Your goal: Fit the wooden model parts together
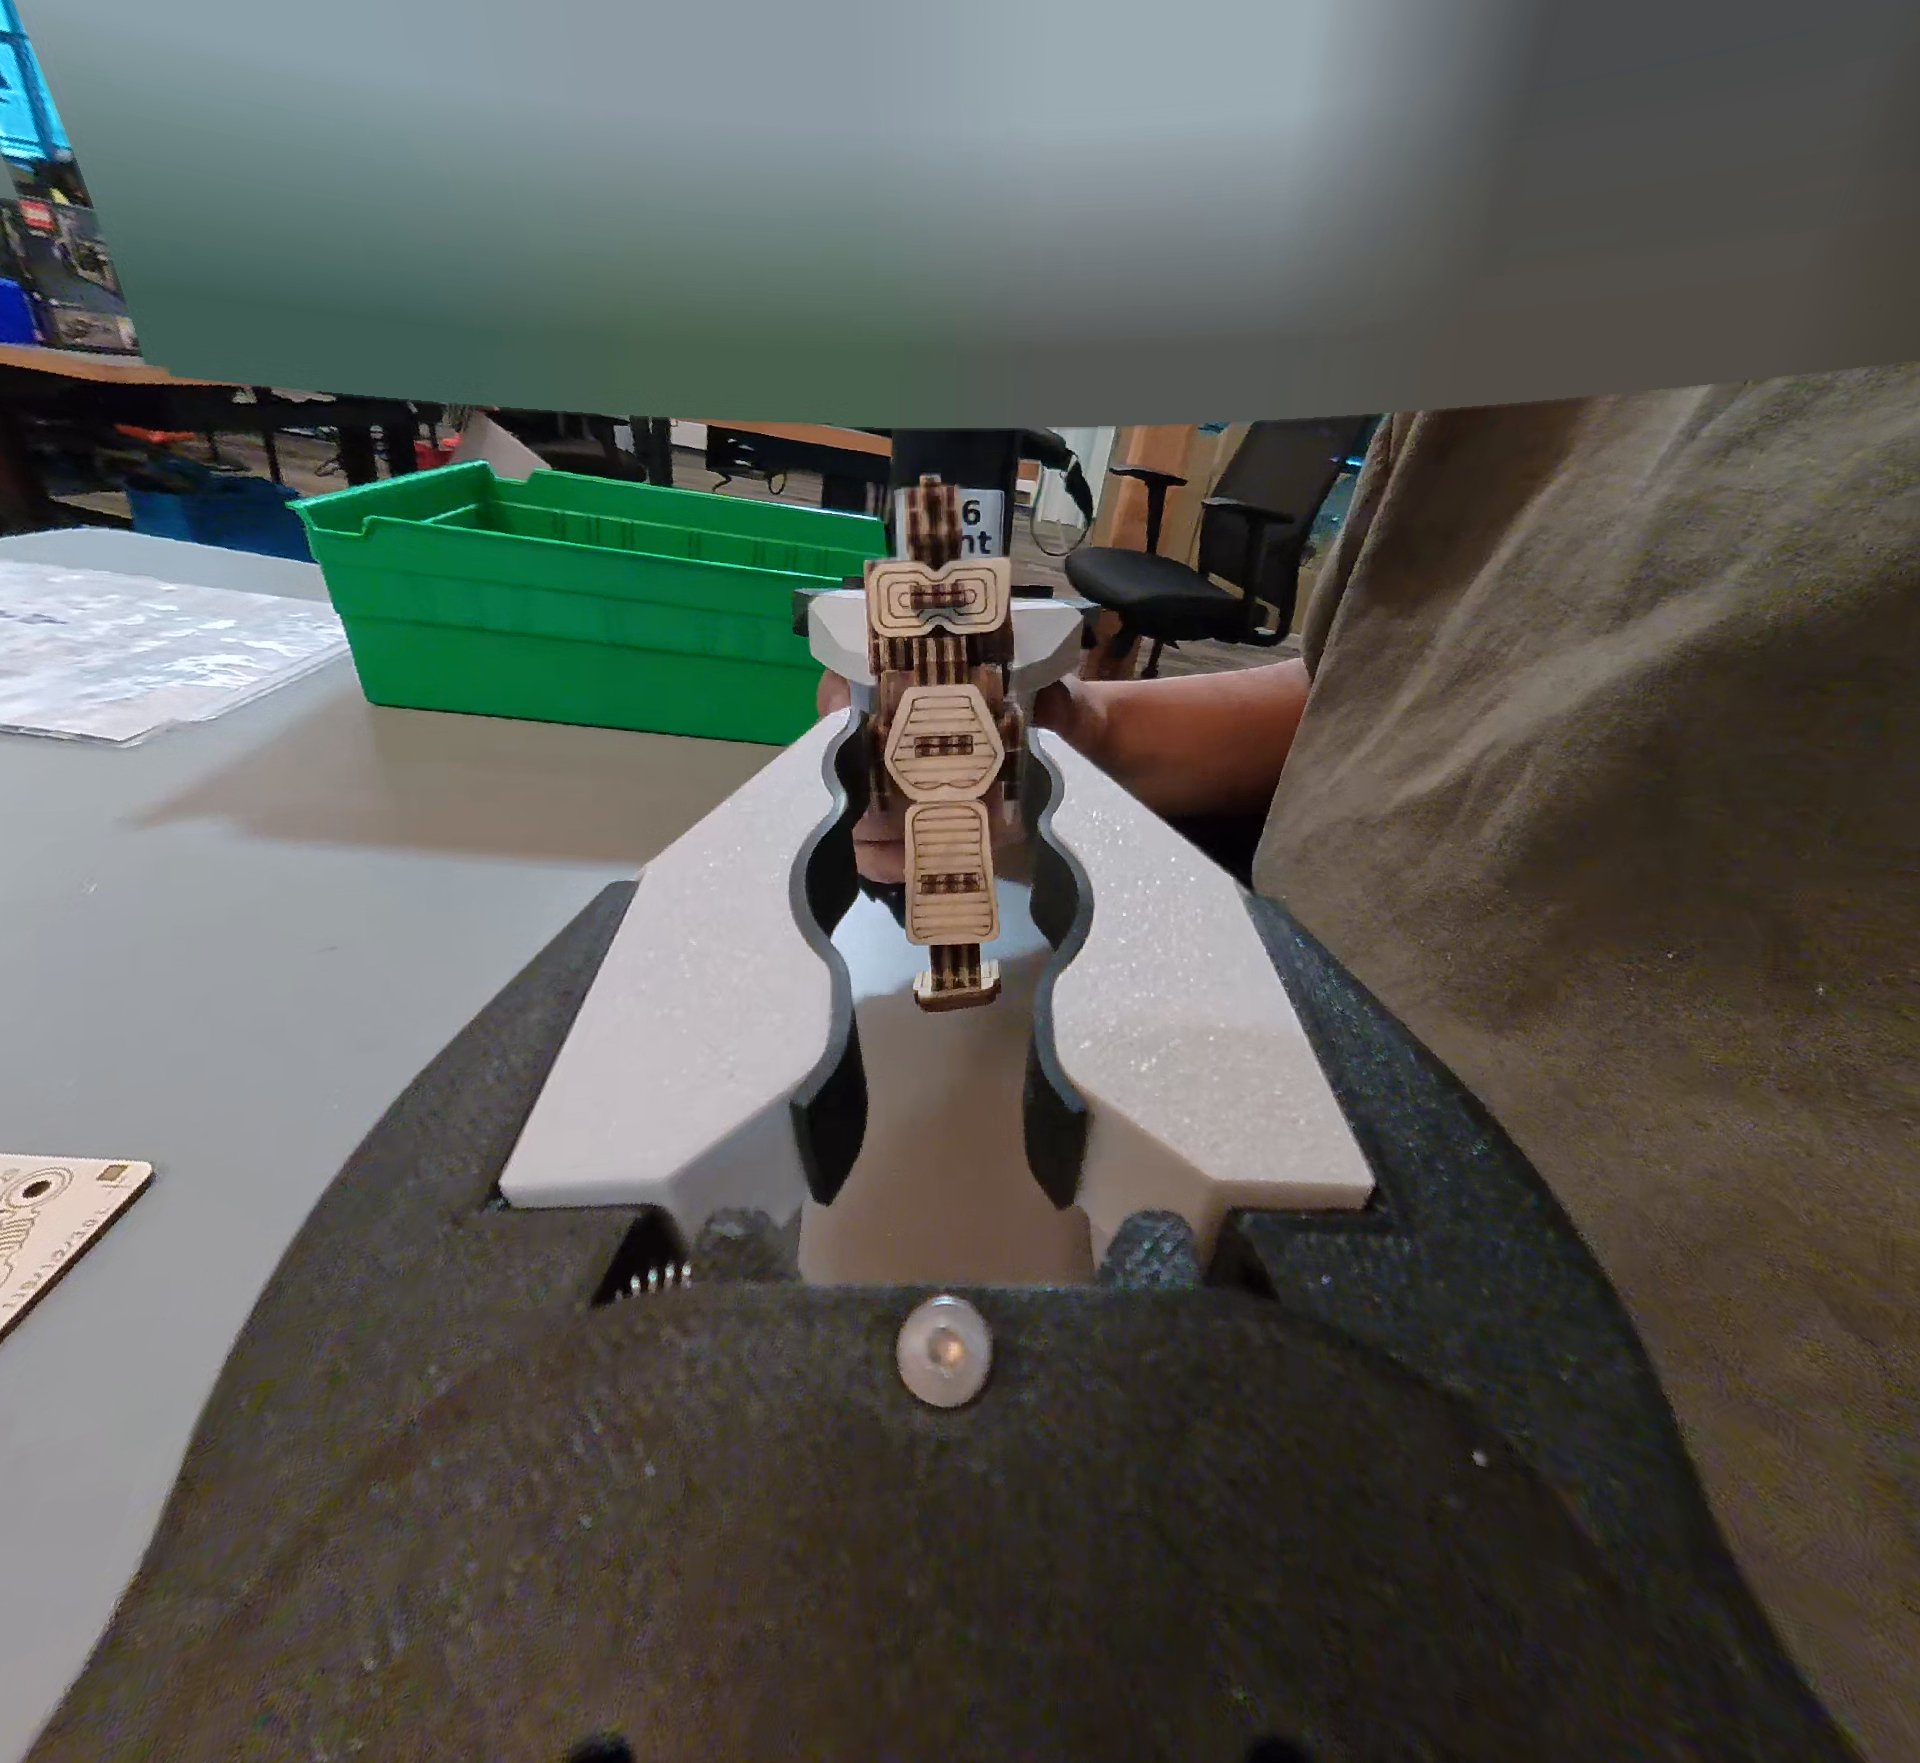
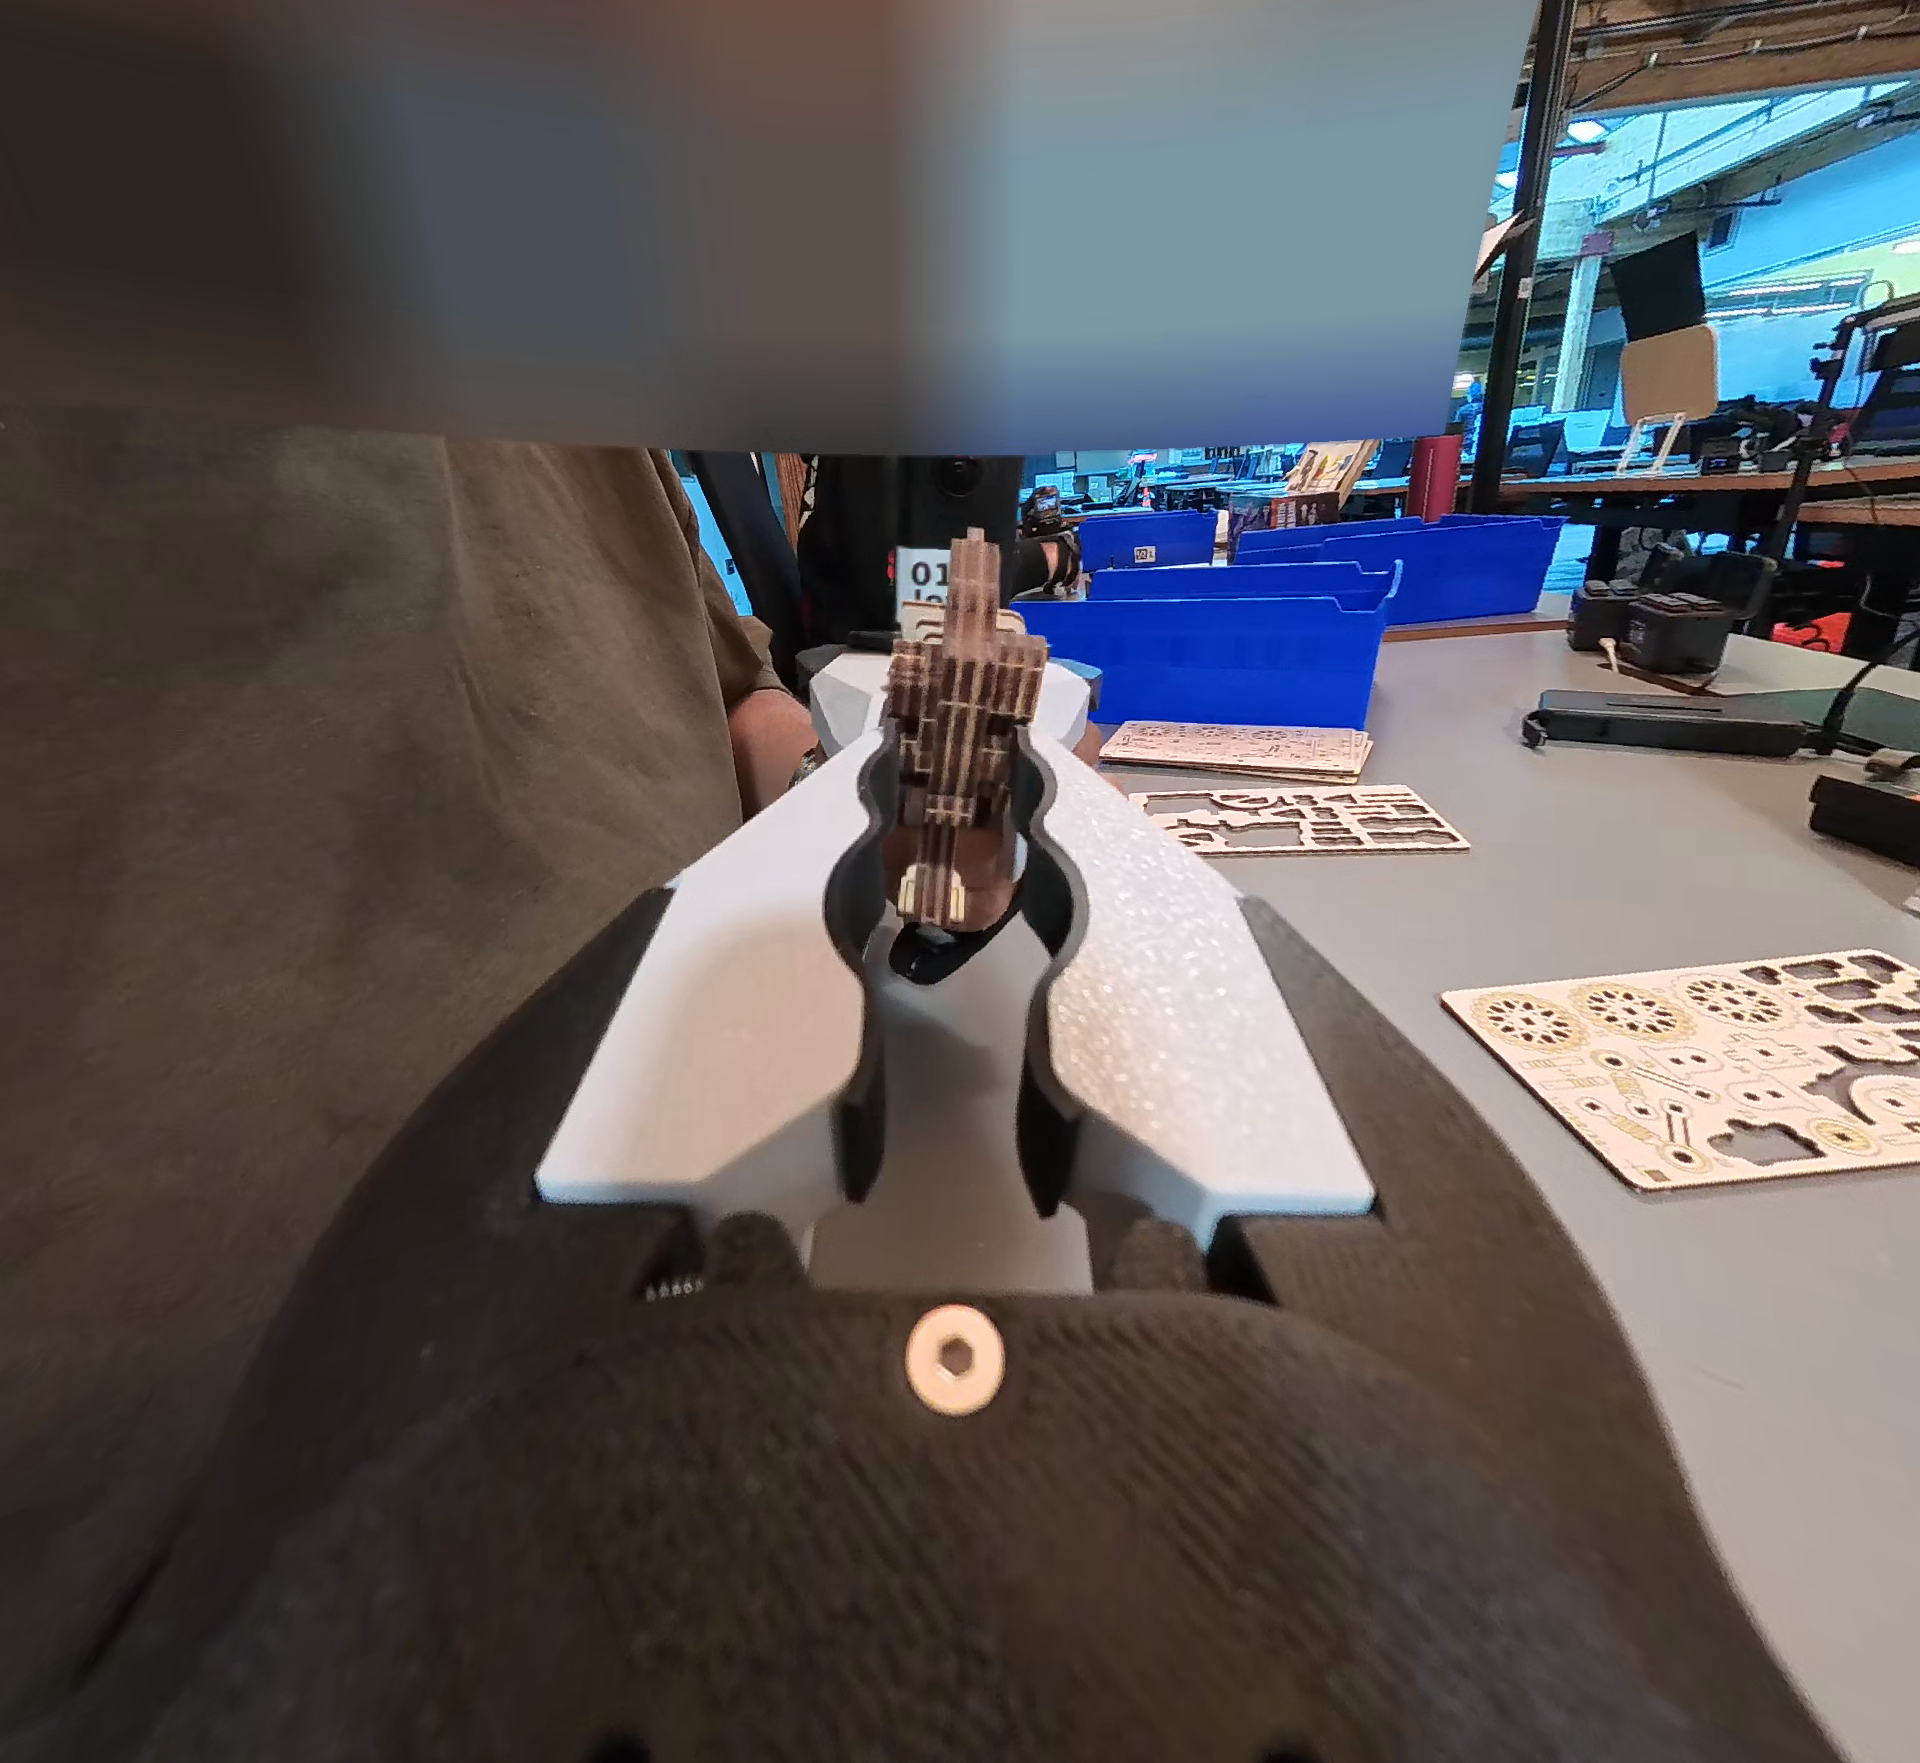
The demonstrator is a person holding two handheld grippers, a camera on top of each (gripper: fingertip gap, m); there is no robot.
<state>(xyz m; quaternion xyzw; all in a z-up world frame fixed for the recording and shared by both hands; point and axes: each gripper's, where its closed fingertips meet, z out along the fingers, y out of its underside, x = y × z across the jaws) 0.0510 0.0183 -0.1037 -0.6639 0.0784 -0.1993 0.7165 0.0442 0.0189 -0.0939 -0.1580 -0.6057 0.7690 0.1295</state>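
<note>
Wooden model [image 1: 943, 757] sits mid-air btwn both grippers, left gripper [image 1: 943, 778] and right gripper [image 2: 951, 799] each clamped on it w/ fingers closed, so I reckon any twist or uneven squeeze could snap thin slotted layers or pop a joint.

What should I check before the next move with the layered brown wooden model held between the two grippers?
1. Left gripper closed on the layered brown wooden model: ok.
2. Right gripper closed on the same model: ok.
3. Model lifted clear of the grey table: ok.
4. Next part ready in a gripper: not ok; parts lie only in the flat wooden sheets on the table.
5. Joints fully seated: cannot tell.
</note>
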